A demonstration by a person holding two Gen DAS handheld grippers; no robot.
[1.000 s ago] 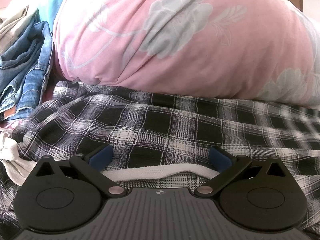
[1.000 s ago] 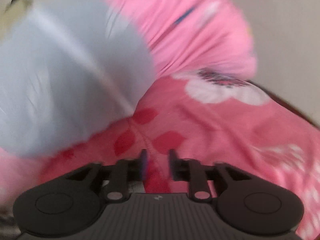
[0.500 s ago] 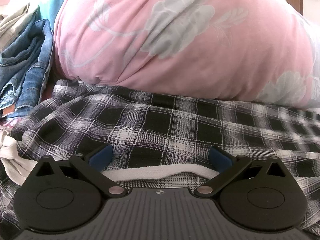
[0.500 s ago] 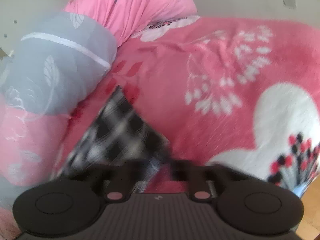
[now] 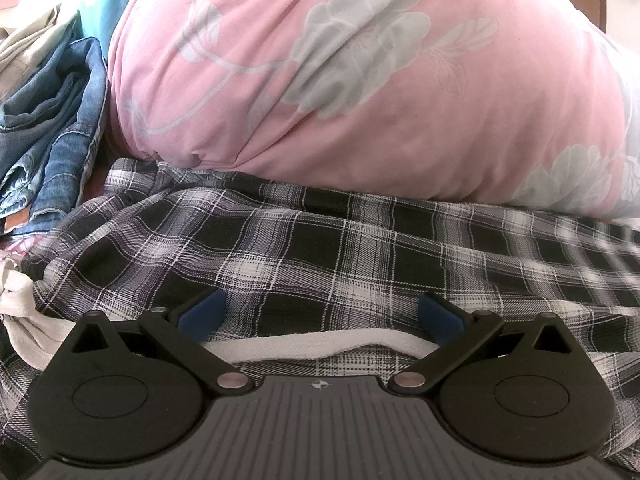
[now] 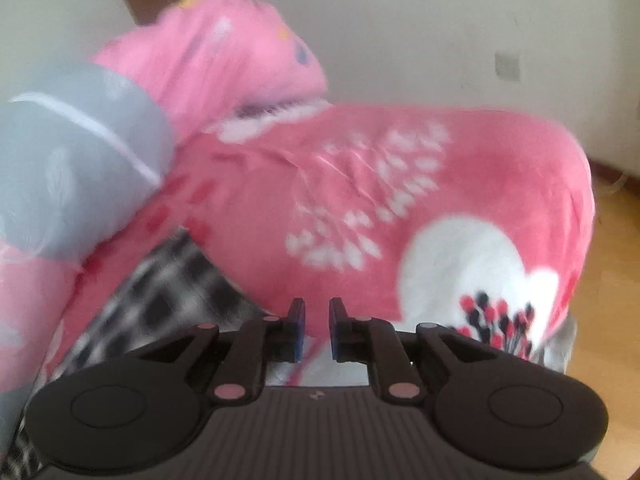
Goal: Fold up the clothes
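The plaid garment (image 5: 320, 248) lay beneath the wide-open, empty left gripper (image 5: 320, 314). The right gripper (image 6: 317, 330), jaws opening and empty, hovered over the pink bedspread (image 6: 400, 200).

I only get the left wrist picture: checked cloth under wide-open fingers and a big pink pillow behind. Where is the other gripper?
Observer: The right gripper hangs over a pink blanket with white patterns; its jaws stand a narrow gap apart and are opening, with nothing between them.
Operator: Does it see the checked cloth too?
Observer: Yes, a corner of the plaid garment lies on the blanket to the left of its fingers, apart from them.
Operator: Anything beyond the bed?
Observer: A wooden floor shows at the right edge, below a pale wall.
Operator: Another pillow?
Observer: A bright pink one rests at the bed's far end.
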